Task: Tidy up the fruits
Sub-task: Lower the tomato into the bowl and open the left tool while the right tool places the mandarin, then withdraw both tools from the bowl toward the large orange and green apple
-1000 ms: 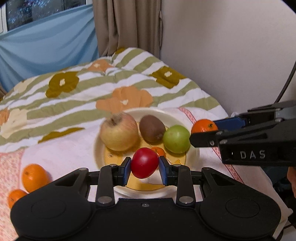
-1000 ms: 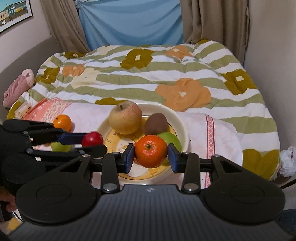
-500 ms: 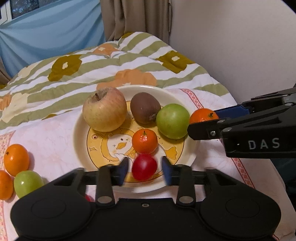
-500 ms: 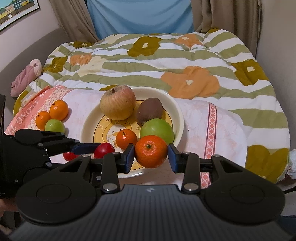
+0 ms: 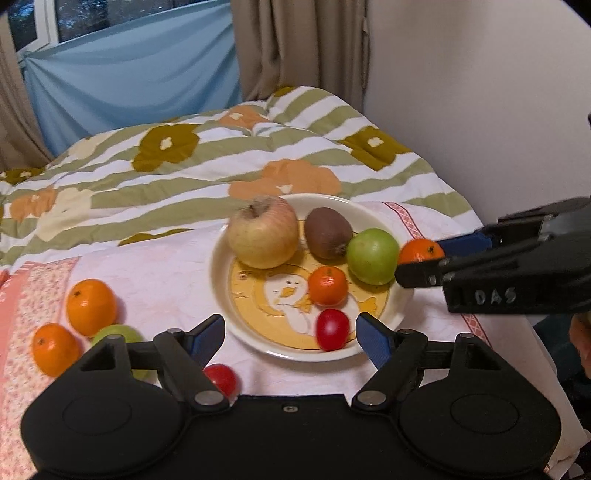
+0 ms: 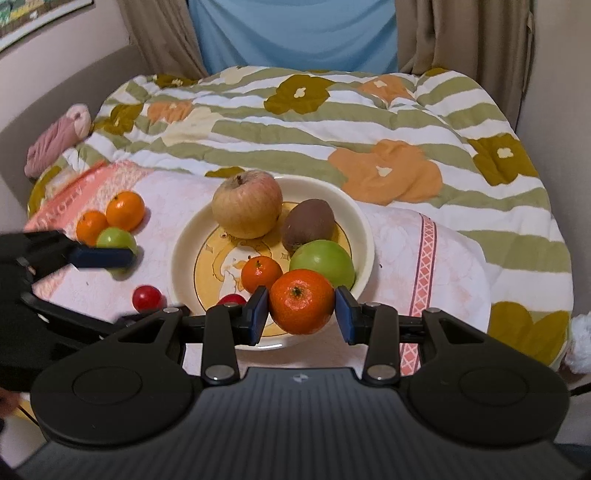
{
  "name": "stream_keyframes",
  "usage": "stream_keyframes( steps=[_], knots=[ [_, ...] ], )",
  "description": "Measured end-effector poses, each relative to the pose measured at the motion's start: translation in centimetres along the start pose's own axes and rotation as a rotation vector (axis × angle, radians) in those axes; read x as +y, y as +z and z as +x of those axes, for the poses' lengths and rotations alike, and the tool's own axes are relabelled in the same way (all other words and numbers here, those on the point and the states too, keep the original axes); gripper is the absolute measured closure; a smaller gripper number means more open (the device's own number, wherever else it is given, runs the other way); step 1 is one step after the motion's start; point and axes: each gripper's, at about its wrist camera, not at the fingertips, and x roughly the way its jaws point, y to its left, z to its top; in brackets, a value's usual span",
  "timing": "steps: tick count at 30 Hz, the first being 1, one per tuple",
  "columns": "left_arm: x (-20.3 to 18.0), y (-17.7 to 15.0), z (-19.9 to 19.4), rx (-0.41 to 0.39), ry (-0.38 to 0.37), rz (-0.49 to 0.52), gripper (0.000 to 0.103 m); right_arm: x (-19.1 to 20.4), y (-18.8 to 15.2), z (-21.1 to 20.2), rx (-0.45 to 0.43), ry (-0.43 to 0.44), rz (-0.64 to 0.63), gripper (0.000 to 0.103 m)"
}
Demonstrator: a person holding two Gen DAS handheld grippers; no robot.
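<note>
Two oranges (image 5: 90, 306) and a small green fruit (image 6: 116, 240) lie at the plate's nine o'clock. The left gripper (image 5: 290, 338), jaws just spread wide, has released the red tomato (image 5: 332, 329), which rests inside the plate (image 5: 221, 280) at six o'clock. The right gripper (image 6: 300, 312) clamps a mandarin (image 6: 302, 301) over the plate's near rim.

Bedding: I see a quilt (image 6: 332, 122) striped green and white, with orange and olive flowers.
Window: a blue sheet (image 5: 129, 81) hangs between beige curtains (image 5: 295, 48).
Left edge: a pink bundle (image 6: 55, 140) lies beside the quilt.
Wall: a framed picture's corner (image 6: 37, 18) shows top left.
</note>
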Motion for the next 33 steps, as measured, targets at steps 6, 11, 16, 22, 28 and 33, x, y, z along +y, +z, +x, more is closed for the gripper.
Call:
stream_keyframes(
  steps=[6, 11, 16, 22, 28, 33],
  knots=[
    [1.4, -0.4, -1.1, -0.01, 0.038, -0.033, 0.021, 1.1, -0.1, 1.8, 0.015, 0.033, -0.001, 0.049],
    [2.3, -1.1, -1.3, 0.005, 0.06, -0.052, 0.021, 1.4, -0.2, 3.2, 0.026, 0.047, 0.005, 0.049],
    [2.7, -1.6, -1.2, 0.012, 0.065, -0.064, 0.021, 1.3, -0.5, 3.7, 0.037, 0.04, 0.014, 0.049],
    [2.5, -1.6, -1.5, 0.01, 0.066, -0.061, 0.021, 1.4, -0.7, 2.8, 0.019, -0.003, -0.012, 0.005],
    [3.1, -2.1, -3.4, 0.004, 0.074, -0.09, 0.021, 1.3, -0.6, 0.3, -0.02, -0.036, 0.004, 0.0],
    [3.1, -1.8, -4.9, -0.016, 0.08, -0.086, 0.021, 1.3, -0.1, -1.7, -0.051, -0.055, 0.014, 0.0]
  ],
)
